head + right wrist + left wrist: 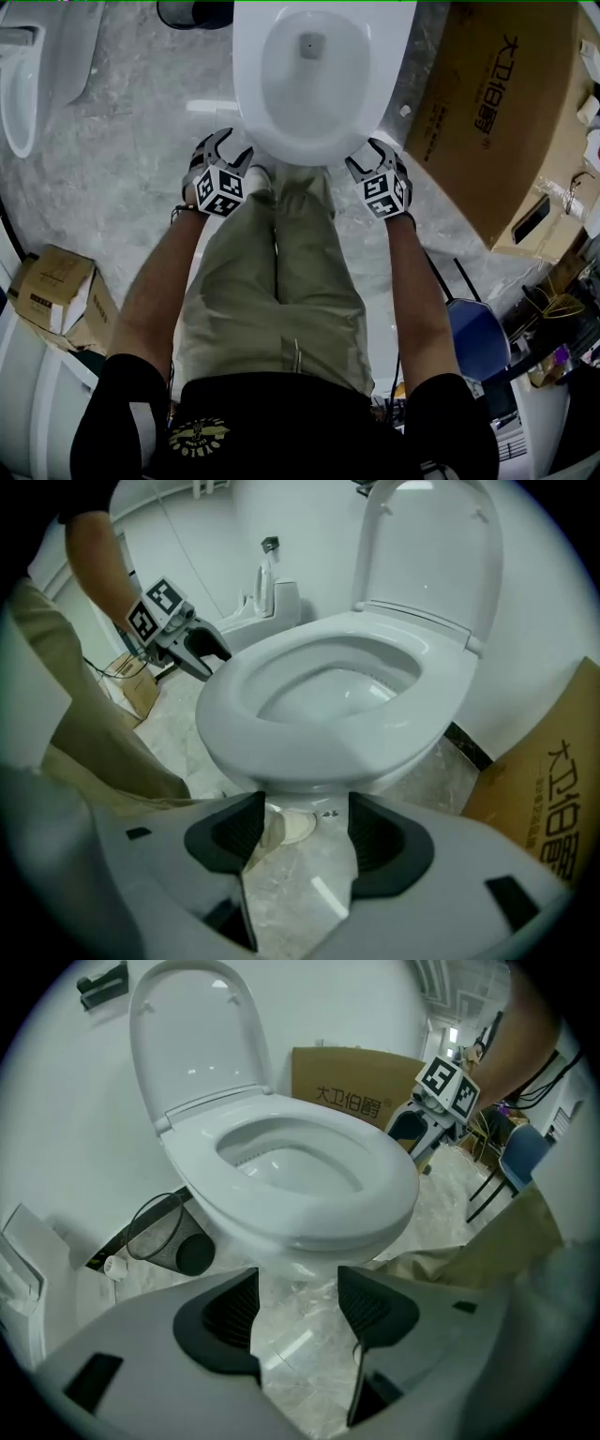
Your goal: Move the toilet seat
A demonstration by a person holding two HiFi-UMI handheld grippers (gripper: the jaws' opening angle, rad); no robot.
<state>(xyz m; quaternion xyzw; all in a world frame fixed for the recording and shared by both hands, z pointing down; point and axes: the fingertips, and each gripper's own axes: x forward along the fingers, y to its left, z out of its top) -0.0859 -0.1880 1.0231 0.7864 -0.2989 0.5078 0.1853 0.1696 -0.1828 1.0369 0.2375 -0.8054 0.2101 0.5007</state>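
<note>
1. Toilet seat: a white oval ring lying flat on the rim of the toilet bowl. Its long axis runs from the hinge at the back to the rounded front. The front points at the standing person's trousers.
2. Lid: raised upright behind the seat, hinged at the seat's rear edge, with its inner face turned to the front.
3. Left gripper: released, with the jaws standing wide apart. Only the marble floor and the foot of the bowl show between them. The pads press on nothing. It sits just beside the left front edge of the bowl, lower than the seat.
4. Right gripper: likewise released, with the jaws wide apart and nothing grasped. It sits just beside the right front edge of the bowl, under the seat's overhang. The two grippers flank the front of the seat, one on each side.
5. Large cardboard box: stands on the floor to the right of the bowl and carries printed characters.
6. Wire waste basket: lies tipped on its side on the floor, by the wall to the bowl's left.
7. Second toilet: stands at the left edge of the head view, well apart from the first.
8. Small cardboard box: lies on the floor to the person's left.
</note>
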